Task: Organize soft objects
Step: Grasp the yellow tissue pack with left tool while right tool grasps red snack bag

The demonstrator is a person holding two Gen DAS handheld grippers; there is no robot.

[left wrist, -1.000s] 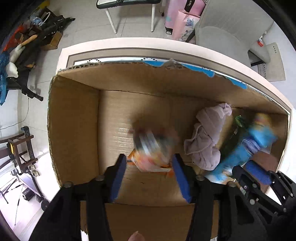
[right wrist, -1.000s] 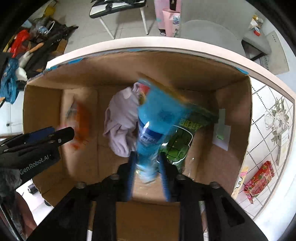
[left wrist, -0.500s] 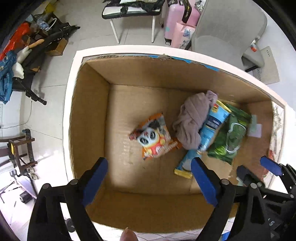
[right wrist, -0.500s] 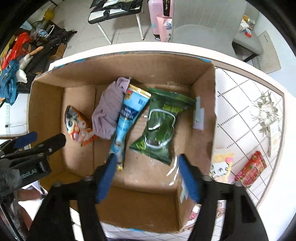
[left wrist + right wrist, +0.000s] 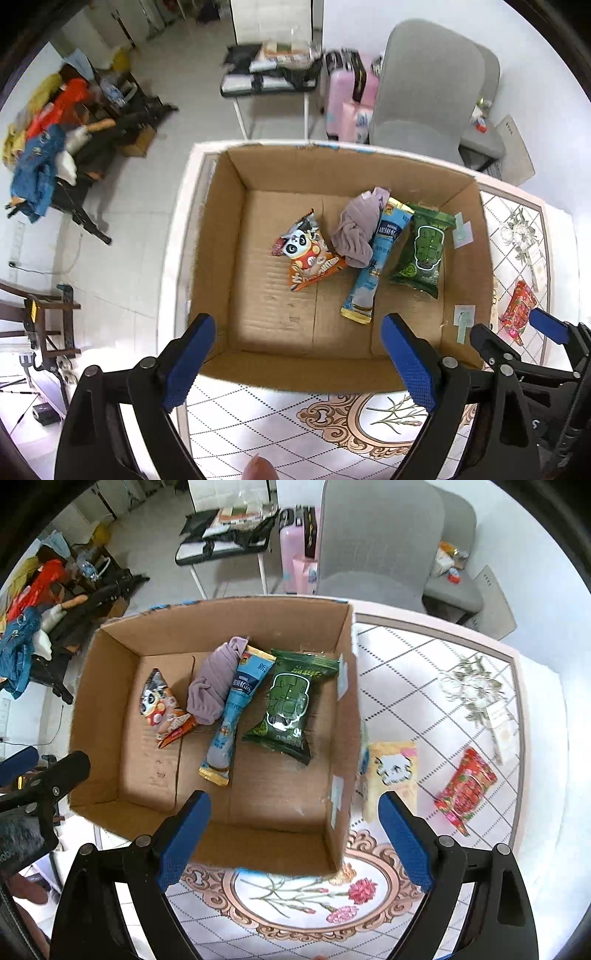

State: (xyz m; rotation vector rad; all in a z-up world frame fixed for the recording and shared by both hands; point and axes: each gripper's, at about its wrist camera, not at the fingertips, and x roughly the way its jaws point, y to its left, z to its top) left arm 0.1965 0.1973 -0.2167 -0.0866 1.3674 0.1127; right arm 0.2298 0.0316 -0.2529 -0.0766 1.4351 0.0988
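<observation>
While both grippers hang above the cardboard box (image 5: pixel 343 738), four soft things already lie on its floor: an orange panda snack bag (image 5: pixel 308 254) toward the box's left side, a bunched mauve cloth (image 5: pixel 356 230) just right of it and touching it, a long blue sachet (image 5: pixel 376 262) lying against the cloth's right edge, and a green snack bag (image 5: pixel 424 247) nearest the box's right wall. Left gripper (image 5: pixel 299 363): jaws spread wide, nothing between the blue pads, poised over the box's near wall. Right gripper (image 5: pixel 295 840): jaws opening, empty too, over the box's near right corner. Outside the box, on the patterned tabletop (image 5: pixel 424 686) to its right, two items are not yet packed: a pale yellow packet (image 5: pixel 393 771) lying right against the box's right wall, and a red patterned packet (image 5: pixel 465 786) farther right, well apart from the box. Judgement: task well past halfway, four in, two visible stragglers left. Likely next job is for the right gripper to collect the yellow packet, being closest; it lies flat and tight to the cardboard, so getting a pad under an edge may be awkward. Whether anything more waits beyond the frame edges cannot be told.
</observation>
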